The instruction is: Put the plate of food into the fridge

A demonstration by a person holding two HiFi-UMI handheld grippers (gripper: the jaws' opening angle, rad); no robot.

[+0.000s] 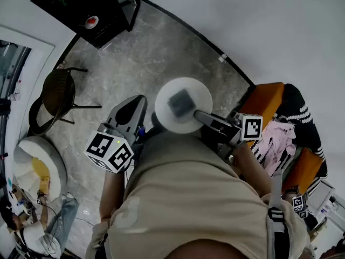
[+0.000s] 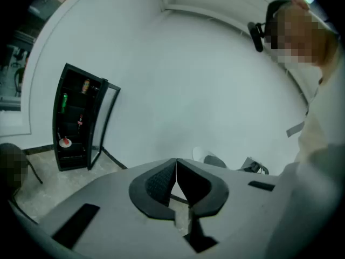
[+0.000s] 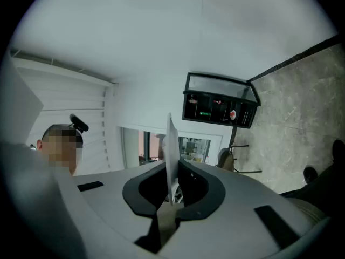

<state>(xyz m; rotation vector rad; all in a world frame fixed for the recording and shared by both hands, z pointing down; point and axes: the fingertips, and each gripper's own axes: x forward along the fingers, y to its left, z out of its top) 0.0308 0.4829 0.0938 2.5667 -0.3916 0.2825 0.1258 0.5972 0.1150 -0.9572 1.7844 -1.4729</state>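
1. The plate (image 1: pixel 200 92) is white, with a dark block of food (image 1: pixel 180 102) at its middle. It hangs roughly level in the air in front of the person, over the floor and well apart from the fridge (image 1: pixel 89 7).
2. The right gripper (image 1: pixel 200 115) is clamped on the plate's rim at the right edge. In the right gripper view the plate shows edge-on between the jaws.
3. The plate looks stiff and smooth, so it is likely slippery at the rim. Held by one edge, it will lever on the jaws. The food seems to lie loose and could slide if the plate tips, so level carrying matters. I cannot tell whether the plate would break.
4. The left gripper (image 1: pixel 139 100) has its jaws together on nothing and sits just beside the plate's left edge. The opposite rim would be the place for a second hold.
5. The fridge is black and stands by the wall with its door open. A chair (image 1: pixel 59 93) stands nearby.
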